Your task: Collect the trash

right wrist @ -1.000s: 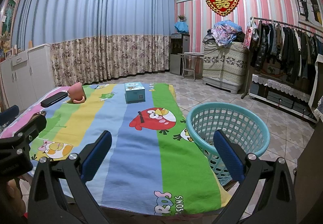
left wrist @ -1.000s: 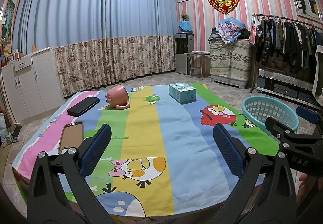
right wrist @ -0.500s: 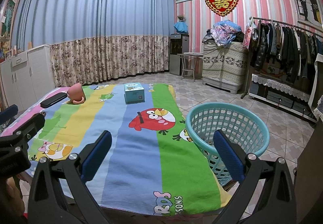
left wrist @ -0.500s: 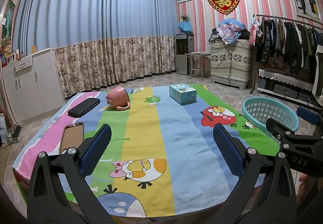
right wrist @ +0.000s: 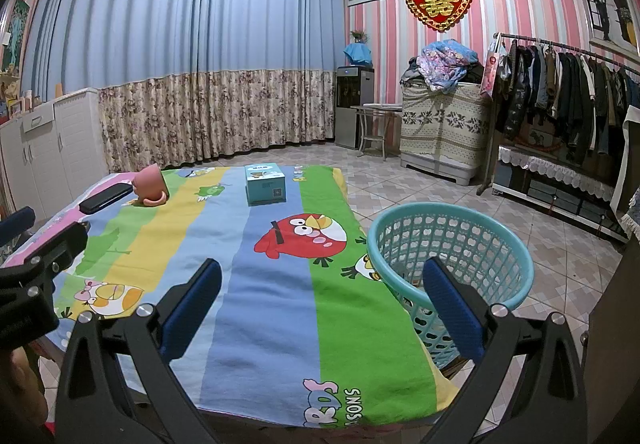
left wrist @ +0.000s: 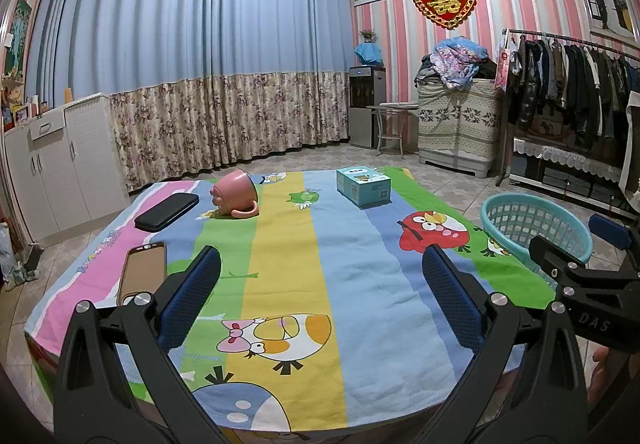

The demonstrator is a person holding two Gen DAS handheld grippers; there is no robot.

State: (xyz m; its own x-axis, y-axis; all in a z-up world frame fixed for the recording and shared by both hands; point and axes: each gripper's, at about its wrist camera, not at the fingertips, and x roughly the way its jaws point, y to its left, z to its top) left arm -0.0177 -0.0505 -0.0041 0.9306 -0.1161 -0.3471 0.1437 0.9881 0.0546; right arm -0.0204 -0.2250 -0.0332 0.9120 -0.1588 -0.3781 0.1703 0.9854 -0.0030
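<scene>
The teal box (left wrist: 363, 186) — the likeliest trash I can see — sits upper centre of my left view on the table (left wrist: 280, 284), well apart from both grippers; a pink mug (left wrist: 235, 195) lies on its side at centre left, with a black case (left wrist: 167, 211) just beside it and a phone (left wrist: 142, 273) at lower left; my left gripper (left wrist: 320, 300) hangs wide open and empty over the near edge; my right gripper (right wrist: 322, 302) is likewise spread, holding nothing — its right finger crosses the teal basket (right wrist: 450, 252) at the lower right of that view, beside the table.
</scene>
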